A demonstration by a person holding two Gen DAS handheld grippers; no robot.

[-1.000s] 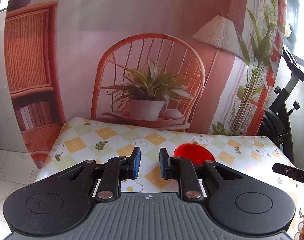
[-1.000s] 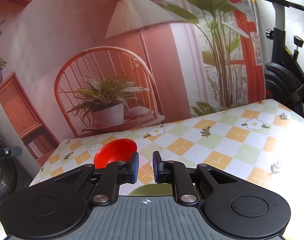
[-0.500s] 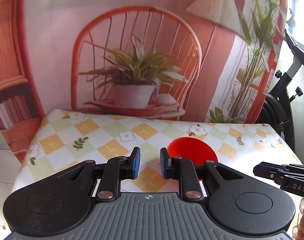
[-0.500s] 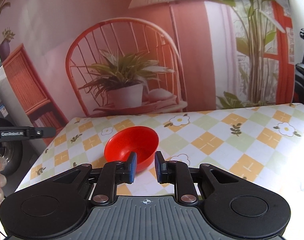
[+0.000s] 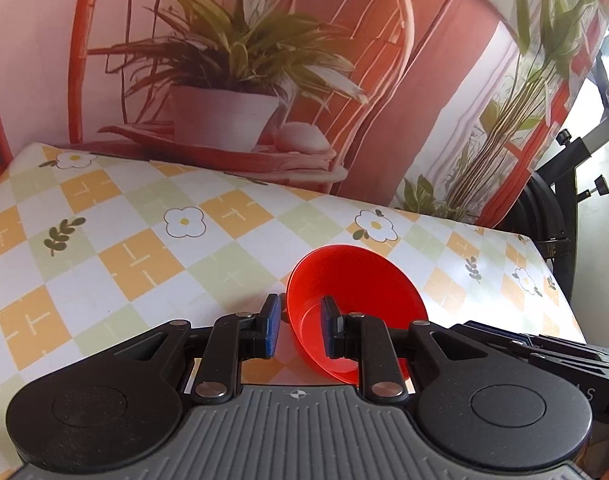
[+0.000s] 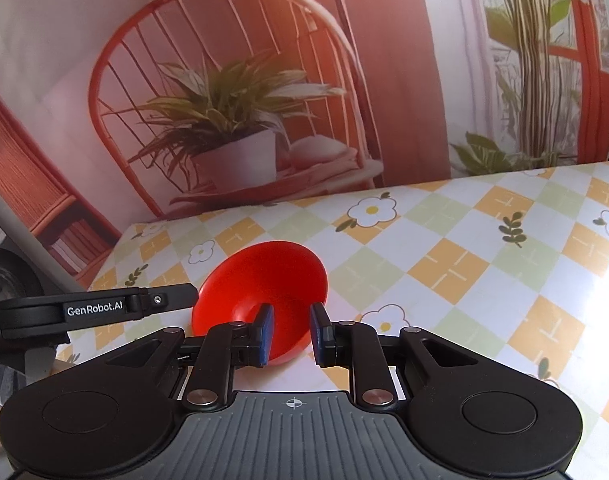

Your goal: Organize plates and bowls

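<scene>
A red bowl [image 5: 356, 296] stands on the checkered flower tablecloth [image 5: 144, 256]; it shows again in the right wrist view as the red bowl [image 6: 264, 284]. My left gripper [image 5: 300, 330] is open and straddles the bowl's left rim, with one finger outside and the other inside. My right gripper [image 6: 290, 334] is open too, astride the bowl's right rim, its left finger over the inside. Each gripper appears in the other's view: the right gripper [image 5: 544, 352] and the left gripper [image 6: 92, 308]. No plates are in view.
A printed backdrop [image 5: 224, 80] of a chair and potted plant hangs right behind the table. An exercise bike [image 5: 564, 200] stands past the table's right edge. A dark wheel [image 6: 4, 280] sits beyond the left edge.
Both grippers have moved forward and down to the red bowl. Their fingers now stand on either side of its rim, where earlier they were short of it.
</scene>
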